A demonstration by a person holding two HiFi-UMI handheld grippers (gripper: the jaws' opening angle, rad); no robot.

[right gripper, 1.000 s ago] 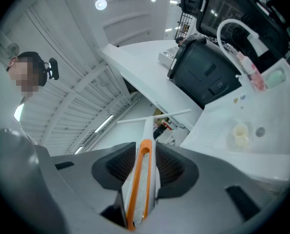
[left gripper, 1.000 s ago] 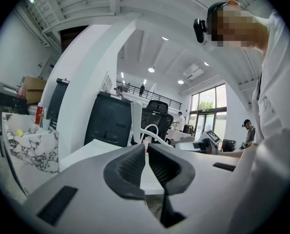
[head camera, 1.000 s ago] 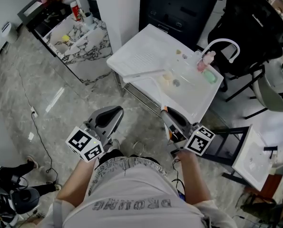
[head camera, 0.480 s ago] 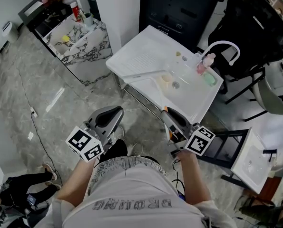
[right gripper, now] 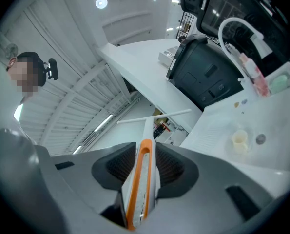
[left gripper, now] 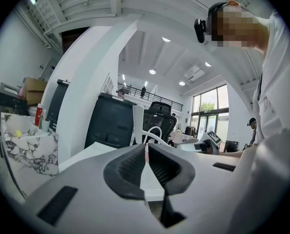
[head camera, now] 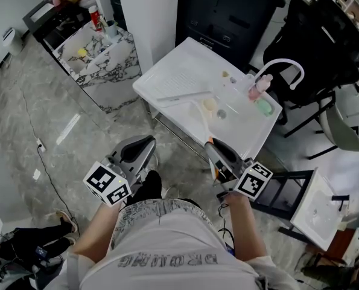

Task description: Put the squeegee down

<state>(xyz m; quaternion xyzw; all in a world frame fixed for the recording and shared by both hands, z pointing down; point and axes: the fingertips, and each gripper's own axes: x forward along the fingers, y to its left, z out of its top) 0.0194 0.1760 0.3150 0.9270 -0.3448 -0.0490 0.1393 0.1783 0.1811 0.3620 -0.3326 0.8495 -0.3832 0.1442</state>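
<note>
My right gripper [head camera: 212,147] is shut on the squeegee's orange-and-white handle [right gripper: 142,179]. The handle runs forward to a thin white blade [right gripper: 154,117]. In the head view the blade [head camera: 182,95] hangs crosswise over the white sink unit [head camera: 167,71], and I cannot tell whether it touches it. A small cream cup [head camera: 210,104] and the drain [head camera: 221,113] lie just past the blade. My left gripper [head camera: 144,142] is held over the floor to the left of the sink unit, its jaws shut with nothing between them.
A white arched faucet [head camera: 282,62], a pink bottle [head camera: 256,84] and a green sponge [head camera: 265,106] stand at the sink's far right. A marble counter [head camera: 101,59] is at the back left, a black cabinet [head camera: 227,11] behind, a black chair [head camera: 324,35] to the right.
The sink unit has shifted slightly left and up in the head view. Both grippers keep their places and their grip. A person at the lower left has moved.
</note>
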